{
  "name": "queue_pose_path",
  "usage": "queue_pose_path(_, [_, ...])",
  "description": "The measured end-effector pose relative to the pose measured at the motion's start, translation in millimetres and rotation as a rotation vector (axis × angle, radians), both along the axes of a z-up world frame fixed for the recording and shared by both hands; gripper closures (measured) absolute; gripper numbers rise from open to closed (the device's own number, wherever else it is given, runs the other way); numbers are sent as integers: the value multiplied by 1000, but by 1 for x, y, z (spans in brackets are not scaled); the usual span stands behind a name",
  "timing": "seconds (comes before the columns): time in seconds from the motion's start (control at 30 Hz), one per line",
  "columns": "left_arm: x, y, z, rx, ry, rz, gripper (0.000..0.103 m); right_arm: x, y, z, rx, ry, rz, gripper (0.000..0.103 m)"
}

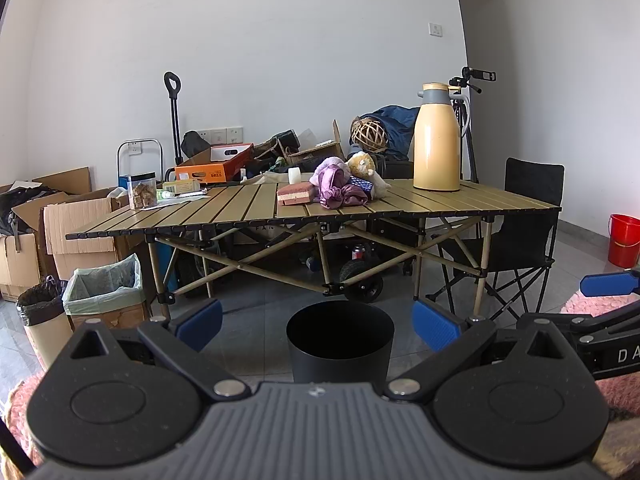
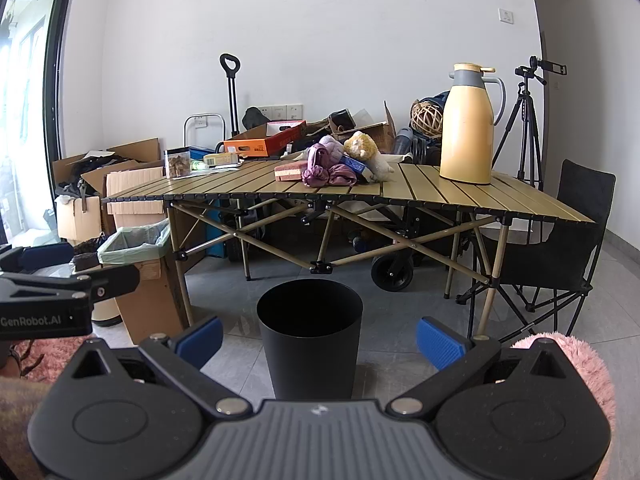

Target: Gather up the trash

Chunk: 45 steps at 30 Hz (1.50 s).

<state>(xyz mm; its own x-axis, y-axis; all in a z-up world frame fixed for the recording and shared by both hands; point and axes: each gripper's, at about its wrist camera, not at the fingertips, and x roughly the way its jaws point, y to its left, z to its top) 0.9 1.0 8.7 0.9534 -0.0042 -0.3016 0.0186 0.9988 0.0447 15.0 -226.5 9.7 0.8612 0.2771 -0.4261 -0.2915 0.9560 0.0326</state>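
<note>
left gripper (image 1: 318,326) spread, empty | right gripper (image 2: 319,338) likewise | black bin (image 2: 309,336) upright, bare floor around, seemingly empty

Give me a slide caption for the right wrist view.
Open right gripper faces a black trash bin on the floor before a cluttered folding table.

White walls (image 1: 280,40), grey tiled floor (image 2: 400,320), slatted folding table (image 1: 460,204) (daylit window (image 2: 20,100) left)

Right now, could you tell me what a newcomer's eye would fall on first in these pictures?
Probably the tall yellow thermos jug standing upright at the right end of the slatted folding table. Next, the black waste bin on the floor before the table, framed by both open grippers, left gripper and right gripper.
</note>
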Motion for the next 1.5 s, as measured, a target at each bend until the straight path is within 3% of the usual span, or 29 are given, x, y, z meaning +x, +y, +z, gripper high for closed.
queue_pose_path(0.8, [-1,0,-1,1,-4,-1,0,0,2,2,-2,-2,0,0])
queue_pose_path(1.2, [-2,-7,13,4,-6,-4,0,0,1,1,-2,-5,-1,0])
queue_pose_path(1.5, [4,-14,23,8,-9,-10,0,14,0,20,2,-17,-3,0])
